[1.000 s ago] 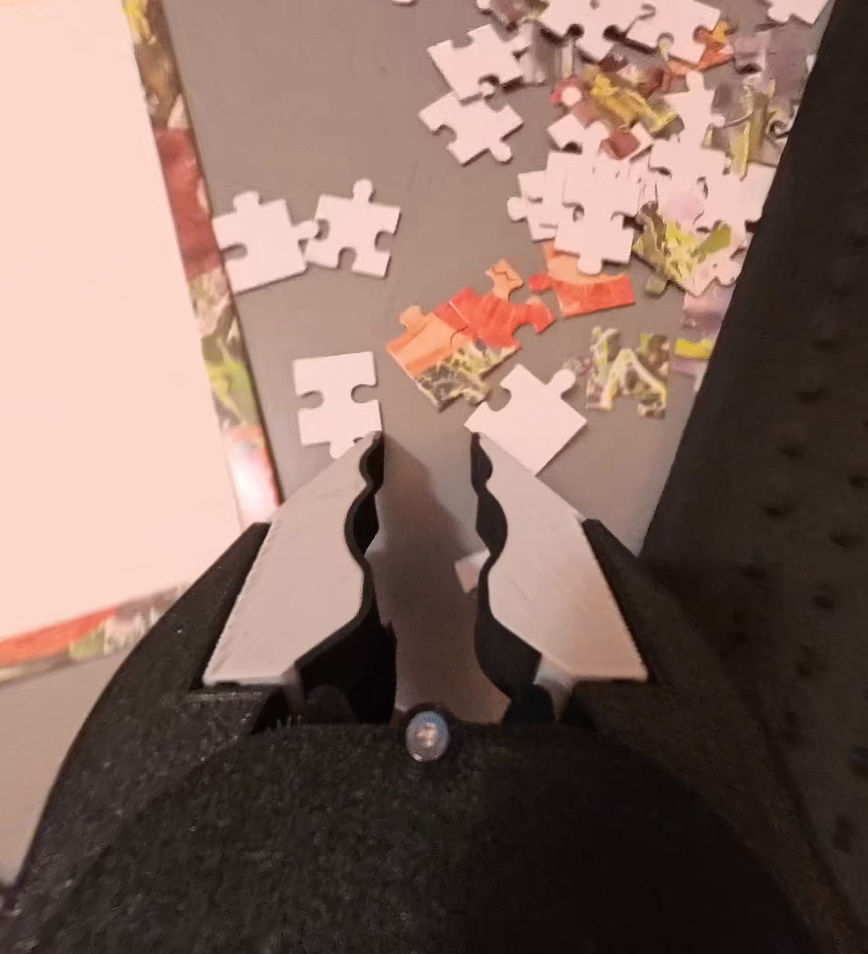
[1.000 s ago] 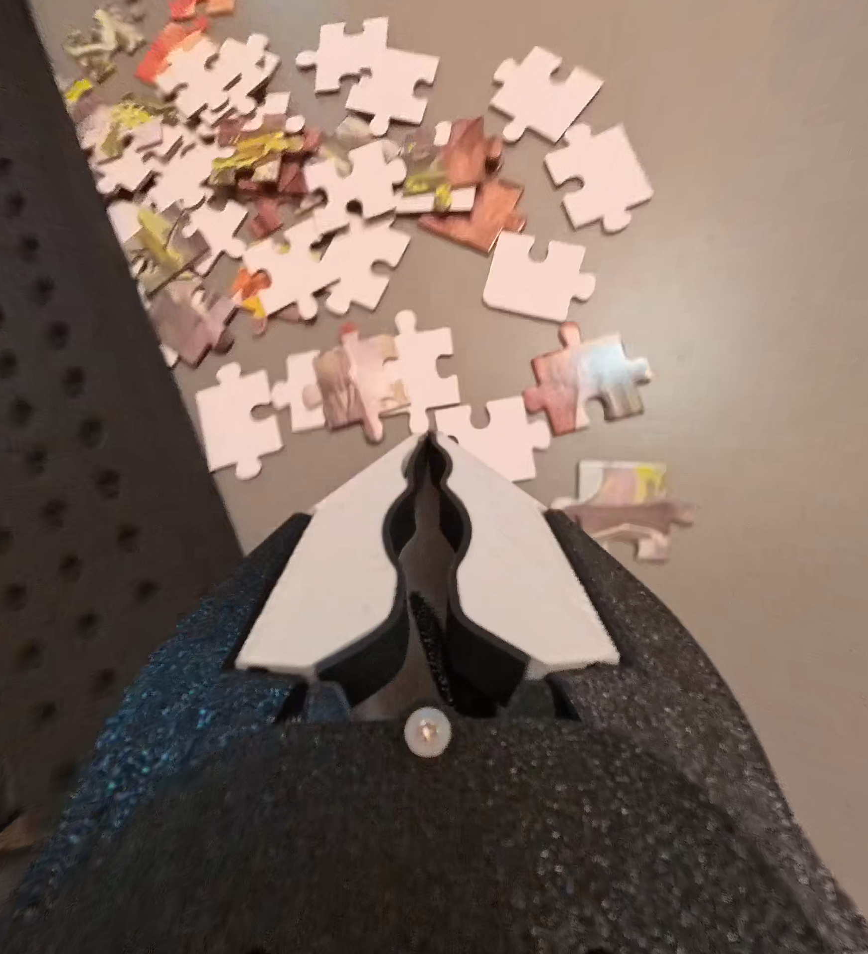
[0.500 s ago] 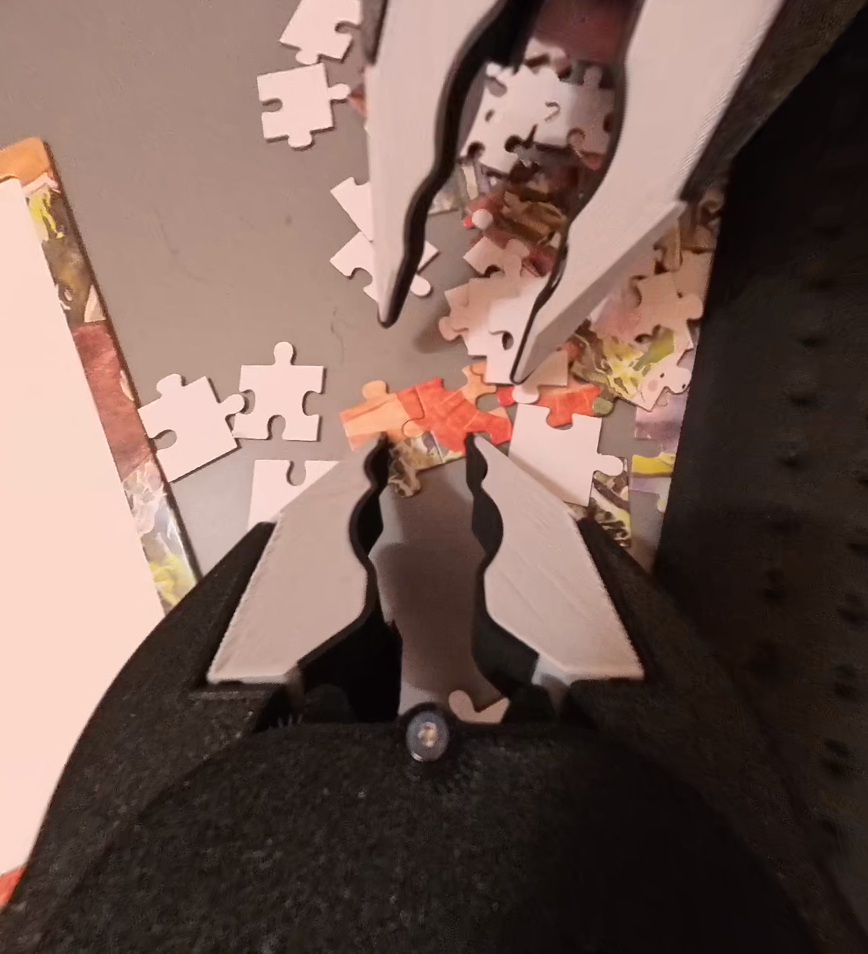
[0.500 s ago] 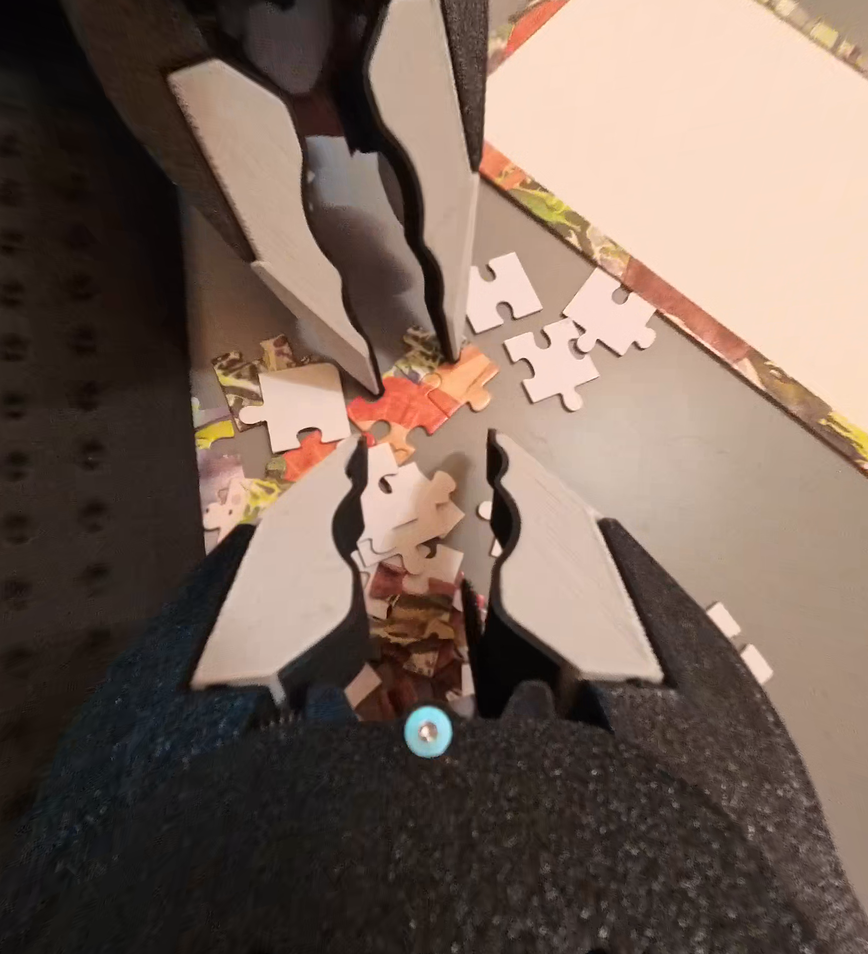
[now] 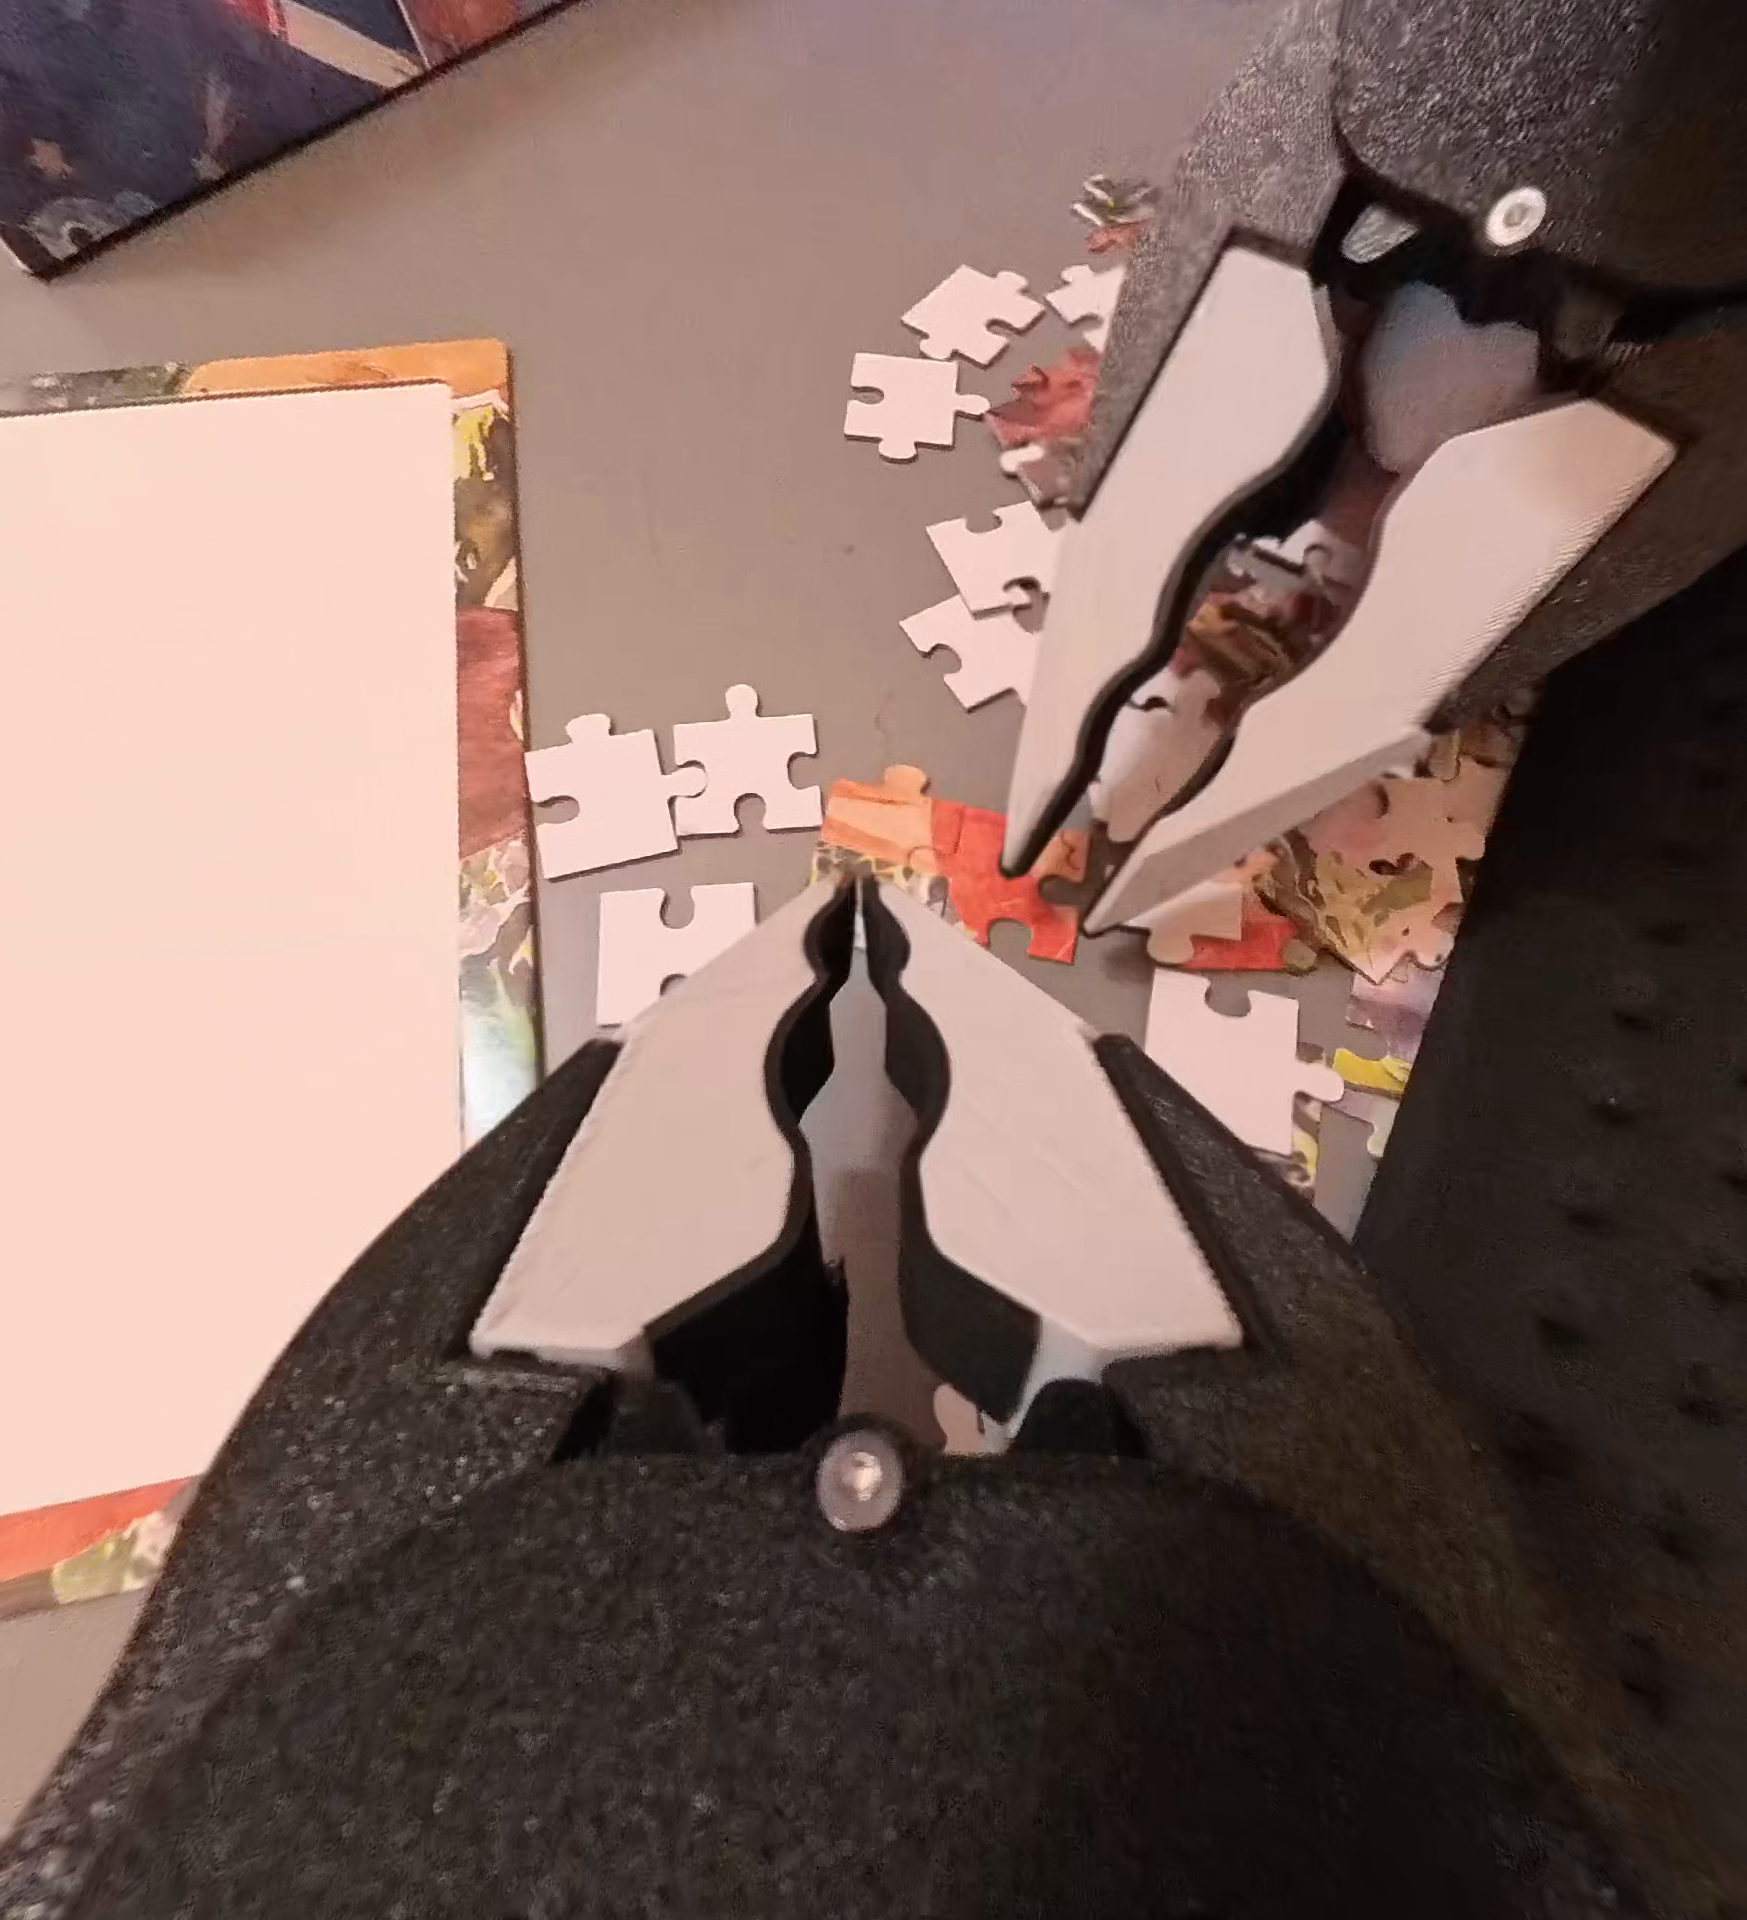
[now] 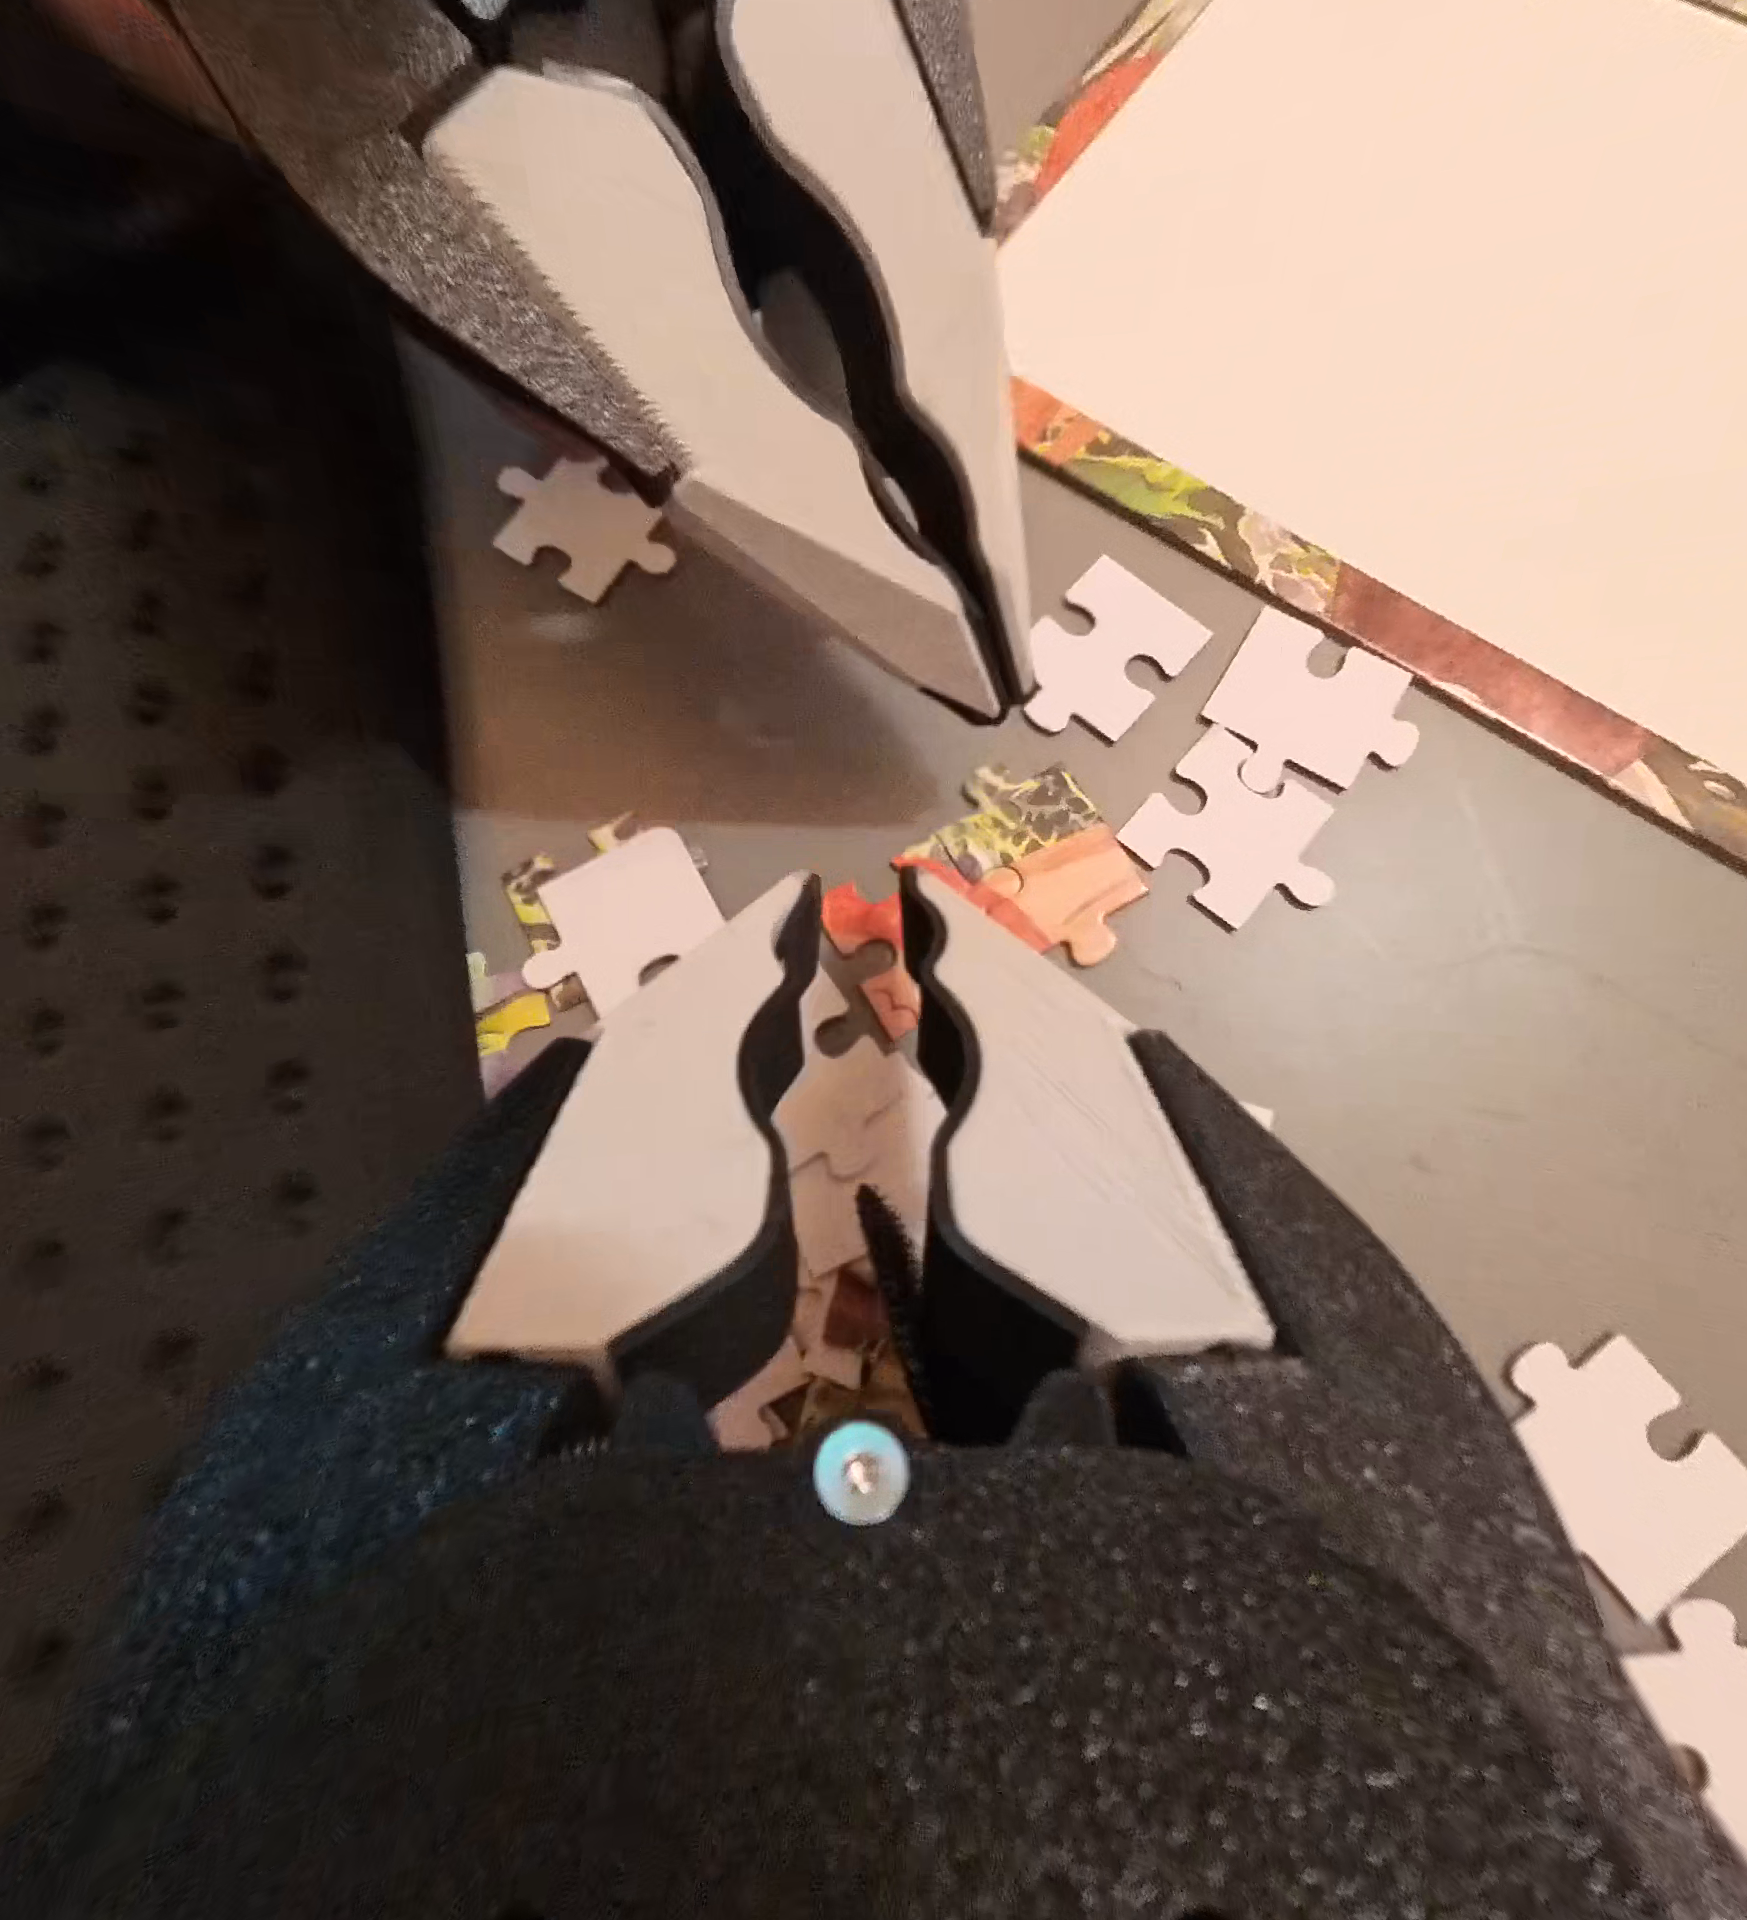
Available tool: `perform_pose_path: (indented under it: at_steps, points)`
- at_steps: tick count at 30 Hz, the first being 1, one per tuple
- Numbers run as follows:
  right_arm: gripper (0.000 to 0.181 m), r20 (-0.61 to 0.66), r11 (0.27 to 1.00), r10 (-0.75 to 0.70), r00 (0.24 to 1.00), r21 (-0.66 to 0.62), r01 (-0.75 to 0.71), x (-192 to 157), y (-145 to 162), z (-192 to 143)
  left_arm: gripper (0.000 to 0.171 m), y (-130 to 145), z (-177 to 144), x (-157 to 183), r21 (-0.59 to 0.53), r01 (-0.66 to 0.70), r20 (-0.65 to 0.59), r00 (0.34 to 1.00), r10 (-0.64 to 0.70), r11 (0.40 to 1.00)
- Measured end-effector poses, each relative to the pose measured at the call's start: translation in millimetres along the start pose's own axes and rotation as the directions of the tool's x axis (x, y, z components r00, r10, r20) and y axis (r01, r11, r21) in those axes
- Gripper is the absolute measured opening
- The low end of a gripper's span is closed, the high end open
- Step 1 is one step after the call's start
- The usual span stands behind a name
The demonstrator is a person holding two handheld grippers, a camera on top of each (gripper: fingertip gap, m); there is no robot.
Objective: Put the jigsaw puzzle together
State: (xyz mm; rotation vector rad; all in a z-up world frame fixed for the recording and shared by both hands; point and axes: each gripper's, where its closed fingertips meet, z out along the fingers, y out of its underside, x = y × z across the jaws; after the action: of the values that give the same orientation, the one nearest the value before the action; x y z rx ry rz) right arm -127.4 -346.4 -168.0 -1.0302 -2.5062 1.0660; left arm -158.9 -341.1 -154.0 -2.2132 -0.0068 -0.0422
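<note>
A joined cluster of orange-red puzzle pieces (image 5: pixel 962 857) lies face up on the grey table; it also shows in the right wrist view (image 6: pixel 1056 873). My left gripper (image 5: pixel 853 891) is shut with nothing visible between its tips, which point at the cluster's left edge. In the right wrist view it (image 6: pixel 999 707) stands tip-down on the table just beyond the cluster. My right gripper (image 6: pixel 856 883) is open and straddles the cluster's red end; from the left wrist view it (image 5: pixel 1056 894) comes down from the upper right. The white puzzle board (image 5: pixel 173 831) with a coloured border lies to the left.
Several white face-down pieces (image 5: pixel 604 795) lie between board and cluster. A mixed pile of pieces (image 5: pixel 1368 883) sits under the right gripper. A black perforated wall (image 5: pixel 1627 1143) stands on the right. A dark box (image 5: pixel 121 104) lies at the far left. The board's edge (image 6: pixel 1471 665) runs close by.
My left gripper has closed from open. My right gripper has narrowed and lowered its tips onto the orange-red cluster. Both views have pulled back and tilted.
</note>
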Motion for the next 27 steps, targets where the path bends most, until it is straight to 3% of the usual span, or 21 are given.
perform_pose_path:
  at_steps: [2, 4, 7, 11, 20, 21, 22, 24, 27]
  points:
    - [0.001, -0.072, 0.996, -0.057, 0.996, -0.068, 0.052, 9, 11, 8, 0.027, 9, 4, 3, -0.046, -0.015, -0.034, 0.999, 0.013, 0.999]
    - [0.0, -0.073, 0.998, -0.044, 0.996, -0.051, 0.04, 9, 12, 7, 0.059, 19, 12, 6, -0.116, -0.097, -0.041, 0.995, 0.093, 0.988]
    - [0.0, -0.042, 0.999, -0.006, 0.999, -0.033, 0.005, 9, 12, 7, 0.079, 19, 18, 16, -0.123, -0.185, -0.096, 0.98, 0.174, 0.975]
    - [0.0, -0.031, 1.0, 0.004, 1.0, -0.023, -0.005, 9, 12, 7, 0.081, 17, 25, 25, -0.13, -0.142, -0.198, 0.973, 0.114, 0.981]
    - [0.0, -0.011, 0.999, 0.032, 0.999, 0.004, -0.032, 9, 13, 7, 0.084, 8, 19, 33, -0.067, -0.079, -0.278, 0.959, 0.058, 0.995]
    - [0.0, -0.012, 0.999, 0.032, 0.999, 0.005, -0.032, 9, 13, 7, 0.08, -1, 15, 35, -0.025, -0.058, -0.299, 0.953, 0.047, 0.998]
    - [0.0, -0.011, 0.999, 0.032, 0.999, 0.006, -0.032, 9, 13, 7, 0.062, -11, 8, 40, 0.028, -0.022, -0.342, 0.939, 0.031, 0.999]
    - [0.0, -0.009, 0.999, 0.032, 0.999, 0.009, -0.032, 9, 13, 6, 0.06, -27, -6, 47, 0.088, 0.053, -0.423, 0.906, -0.011, 0.995]
    - [0.0, -0.012, 1.0, 0.028, 1.0, 0.013, -0.028, 9, 13, 6, 0.067, -25, -10, 31, 0.105, 0.029, -0.342, 0.94, 0.009, 0.994]
